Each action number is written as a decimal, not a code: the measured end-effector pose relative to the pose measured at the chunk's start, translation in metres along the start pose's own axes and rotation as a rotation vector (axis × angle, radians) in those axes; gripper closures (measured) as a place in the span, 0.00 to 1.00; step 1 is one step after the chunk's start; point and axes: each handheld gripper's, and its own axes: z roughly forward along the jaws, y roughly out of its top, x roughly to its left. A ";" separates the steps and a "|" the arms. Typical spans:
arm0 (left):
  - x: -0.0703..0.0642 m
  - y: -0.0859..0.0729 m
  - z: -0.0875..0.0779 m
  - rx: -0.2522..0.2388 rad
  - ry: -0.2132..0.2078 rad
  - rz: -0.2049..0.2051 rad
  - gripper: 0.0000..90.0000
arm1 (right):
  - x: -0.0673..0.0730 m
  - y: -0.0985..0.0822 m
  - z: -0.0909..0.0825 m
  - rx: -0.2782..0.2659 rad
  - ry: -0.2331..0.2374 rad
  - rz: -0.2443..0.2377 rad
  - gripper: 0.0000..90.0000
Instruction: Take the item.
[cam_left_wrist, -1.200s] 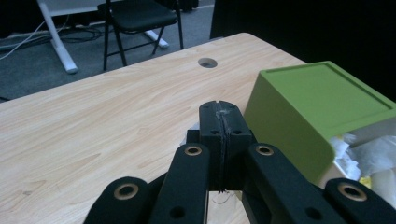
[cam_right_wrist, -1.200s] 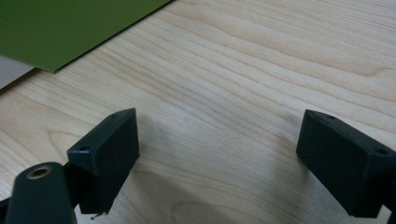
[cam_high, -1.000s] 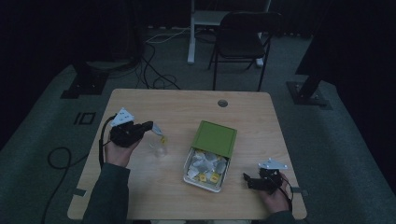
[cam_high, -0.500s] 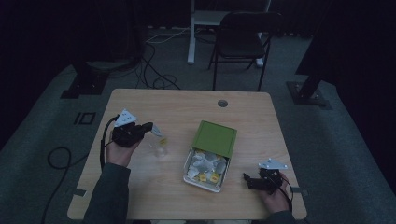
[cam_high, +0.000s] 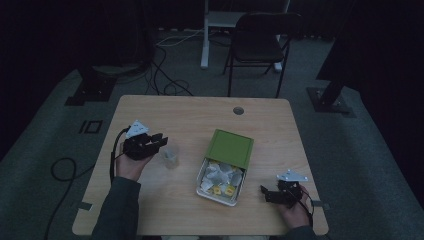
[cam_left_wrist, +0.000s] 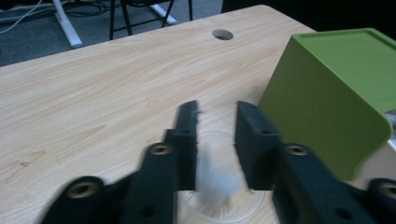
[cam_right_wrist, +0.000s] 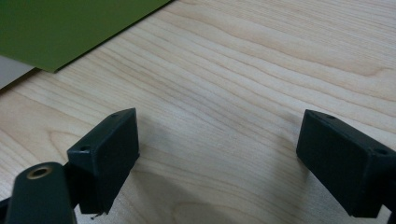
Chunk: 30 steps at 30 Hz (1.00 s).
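From the high view, the left tongs (cam_high: 161, 141) hang over a small clear plastic cup (cam_high: 170, 155) that stands on the table (cam_high: 200, 112) at about nine o'clock from the green-lidded tin (cam_high: 225, 166) of sachets. The right tongs (cam_high: 264, 192) rest low at five o'clock of the tin, touching nothing. In the left gripper view the left tongs (cam_left_wrist: 215, 140) have just been opening; a blurred white wisp (cam_left_wrist: 212, 175) sits between them over the cup's rim (cam_left_wrist: 219, 212), no pad pressing on it. The cup looks thin, light and easily crushed or tipped, so it is best taken gently across the rim or wall. In the right gripper view the right tongs (cam_right_wrist: 217, 163) stand wide apart over bare wood.
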 end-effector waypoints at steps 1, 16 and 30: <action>0.000 0.000 0.000 -0.004 -0.003 -0.007 0.72 | 0.000 0.000 0.000 0.000 0.000 0.000 0.14; -0.011 -0.005 -0.010 -0.051 -0.019 -0.033 0.54 | 0.000 0.000 0.000 0.000 0.000 0.002 0.14; -0.030 -0.022 -0.015 -0.067 -0.005 0.000 0.51 | 0.000 0.000 0.000 0.000 0.000 -0.002 0.14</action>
